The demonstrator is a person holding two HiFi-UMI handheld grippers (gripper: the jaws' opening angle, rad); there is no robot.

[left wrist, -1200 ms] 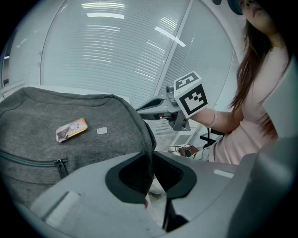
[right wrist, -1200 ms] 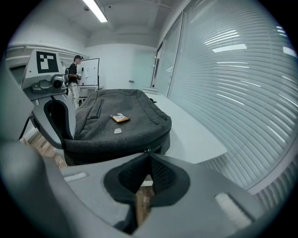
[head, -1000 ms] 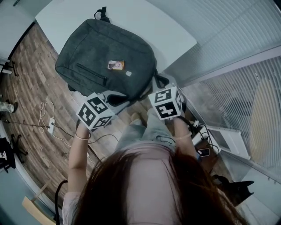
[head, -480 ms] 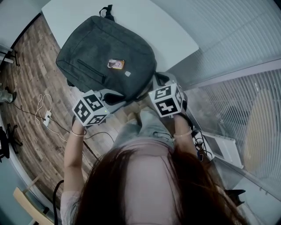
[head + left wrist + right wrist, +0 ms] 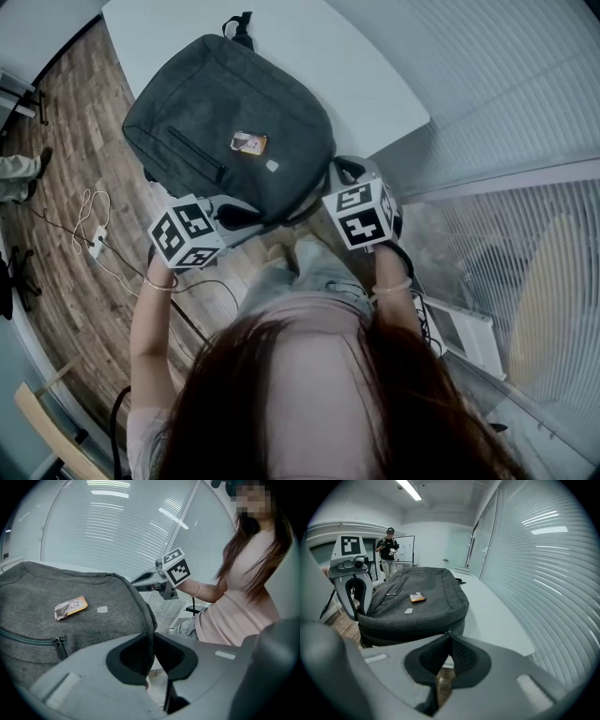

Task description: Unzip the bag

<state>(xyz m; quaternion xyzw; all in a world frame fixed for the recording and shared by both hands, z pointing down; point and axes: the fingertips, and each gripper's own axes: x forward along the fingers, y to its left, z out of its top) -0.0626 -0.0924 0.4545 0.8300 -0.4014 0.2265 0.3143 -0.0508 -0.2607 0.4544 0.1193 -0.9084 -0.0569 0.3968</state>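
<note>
Change over the last second is small. In the head view the right gripper (image 5: 447,637) has slid a little sideways along the near edge of the dark grey fabric backpack (image 5: 230,141), toward its right-hand corner. The left gripper (image 5: 151,641) has held its place. The backpack has not shifted on the white rectangular table (image 5: 309,56). It lies flat, front face up, near end overhanging the table edge toward the person.

Right jaws are almost together, pinched on the small metal zipper pull (image 5: 447,632) at the seam. Left jaws are part-closed, clamped on a fold of the backpack's near edge — an anchor. My reading: the pull has barely begun its run; I cannot tell how far the seam gapes.

Around:
- orange rectangular label (image 5: 248,142) and slanted front-pocket zipper (image 5: 192,155) on the top face
- black carry loop (image 5: 242,26) at the far end
- white cables (image 5: 94,225) on the wooden plank floor (image 5: 56,112)
- slatted blinds (image 5: 506,94) to the right
- a person (image 5: 388,545) standing well off

In the way — the rounded corner ahead of the pull, a likely snag, and the black shoulder strap (image 5: 345,171) just beside the right gripper.
</note>
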